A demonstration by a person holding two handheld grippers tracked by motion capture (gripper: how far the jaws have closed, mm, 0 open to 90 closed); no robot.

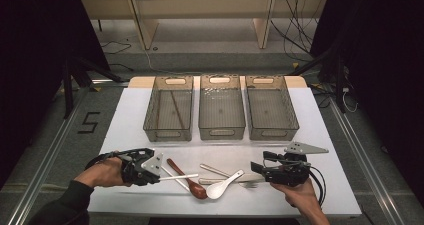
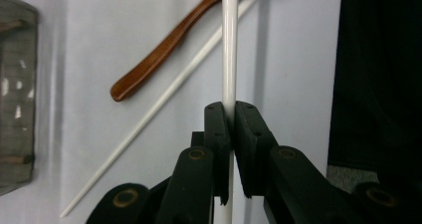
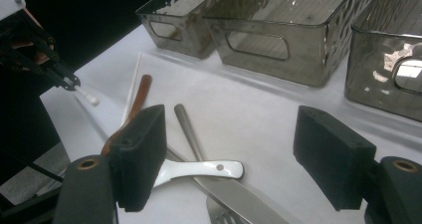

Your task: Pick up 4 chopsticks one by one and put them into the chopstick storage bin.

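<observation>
My left gripper (image 1: 156, 176) is shut on a white chopstick (image 1: 180, 176), held just above the table and pointing right. In the left gripper view the jaws pinch the white chopstick (image 2: 229, 45) near its end. A second white chopstick (image 2: 164, 99) and a brown wooden spoon (image 1: 187, 180) lie on the white table below it. My right gripper (image 1: 261, 162) stands open by the front right, nothing between its pads (image 3: 142, 154). Below its jaws lie a white ceramic spoon (image 3: 199, 169), a metal handle (image 3: 189, 132) and a fork (image 3: 234, 199).
Three smoky clear bins stand in a row at the back: left bin (image 1: 167, 130) with brown chopsticks inside, middle bin (image 1: 221, 130), right bin (image 1: 272, 130). The table's front edge (image 1: 225, 212) runs just below the utensils. Dark floor and cables surround the table.
</observation>
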